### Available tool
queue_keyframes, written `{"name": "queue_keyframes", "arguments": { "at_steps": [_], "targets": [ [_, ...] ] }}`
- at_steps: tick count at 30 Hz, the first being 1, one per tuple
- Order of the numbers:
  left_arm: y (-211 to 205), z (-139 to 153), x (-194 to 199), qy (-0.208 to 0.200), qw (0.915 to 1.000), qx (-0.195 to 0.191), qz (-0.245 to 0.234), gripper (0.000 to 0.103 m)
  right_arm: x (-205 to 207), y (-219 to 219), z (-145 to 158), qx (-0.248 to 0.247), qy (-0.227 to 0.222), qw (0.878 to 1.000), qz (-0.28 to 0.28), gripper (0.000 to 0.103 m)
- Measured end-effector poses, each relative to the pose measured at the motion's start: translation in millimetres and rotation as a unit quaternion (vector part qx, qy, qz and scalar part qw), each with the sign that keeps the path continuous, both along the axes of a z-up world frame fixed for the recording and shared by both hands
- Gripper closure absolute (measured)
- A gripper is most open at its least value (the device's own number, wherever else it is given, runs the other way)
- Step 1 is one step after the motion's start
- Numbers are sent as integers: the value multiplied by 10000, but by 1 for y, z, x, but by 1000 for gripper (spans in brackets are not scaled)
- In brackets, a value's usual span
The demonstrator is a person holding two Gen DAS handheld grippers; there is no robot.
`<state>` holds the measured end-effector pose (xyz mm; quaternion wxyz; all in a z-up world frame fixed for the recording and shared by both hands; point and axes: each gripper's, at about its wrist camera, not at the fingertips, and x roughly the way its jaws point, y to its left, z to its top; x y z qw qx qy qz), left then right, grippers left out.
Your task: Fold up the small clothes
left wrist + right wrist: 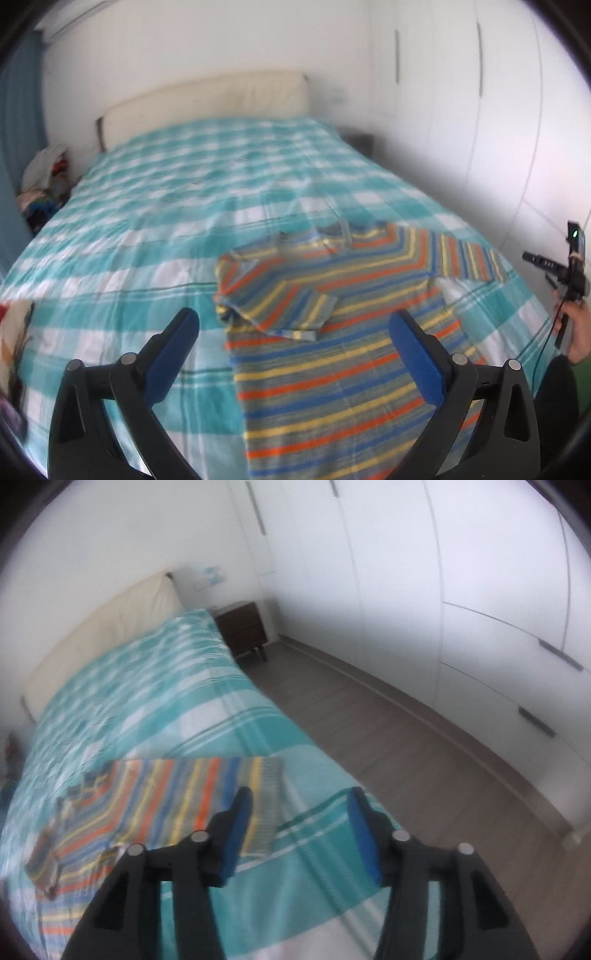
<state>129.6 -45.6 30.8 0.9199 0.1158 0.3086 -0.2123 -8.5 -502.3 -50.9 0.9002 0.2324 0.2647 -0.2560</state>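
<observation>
A small striped sweater (332,354) in grey, orange, yellow and blue lies flat on the bed. Its left sleeve (280,306) is folded in across the chest. The other sleeve (469,258) stretches out toward the bed's right edge. My left gripper (295,325) hangs above the sweater, open wide, with nothing between its blue pads. In the right wrist view the outstretched sleeve (207,801) lies flat just left of my right gripper (299,805), which is open and holds nothing. The right gripper also shows at the far right of the left wrist view, in a hand (580,332).
The bed's teal and white checked cover (184,206) spreads far beyond the sweater. A cream headboard (207,103) stands at the back. A pile of clothes (44,177) sits at the left. A dark nightstand (243,627), wooden floor (388,738) and white wardrobes (480,590) lie right of the bed.
</observation>
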Motion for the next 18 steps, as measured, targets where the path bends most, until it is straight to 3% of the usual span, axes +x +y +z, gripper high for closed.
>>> {"name": "queue_keyframes", "arguments": {
  "at_steps": [2,6,9,11,12,13,15,18],
  "targets": [
    [-36,-33,32,261,9977,566,-283,1,3,42,2,16,-127,9978,643,42],
    [-79,-107,69,358,9859,1518,-600,3,6,114,-21,161,-140,9867,1611,42],
    [-82,-143,93,657,9802,1793,-529,11,14,146,-41,100,138,9778,2090,42],
    [-74,-161,110,1075,9784,1713,-437,35,19,157,-49,-84,297,9731,2284,42],
    [-69,-167,114,1255,9785,1582,-417,40,22,160,-52,-169,356,9712,2349,42],
    [-63,-169,117,1351,9801,1399,-391,53,24,162,-53,-217,385,9704,2374,42],
    [-55,-164,118,1352,9824,1277,-148,98,26,163,-55,-148,371,9689,2443,42],
    [-19,-129,123,1380,9898,275,242,98,27,166,-53,-174,301,9687,2459,42]
  ]
}}
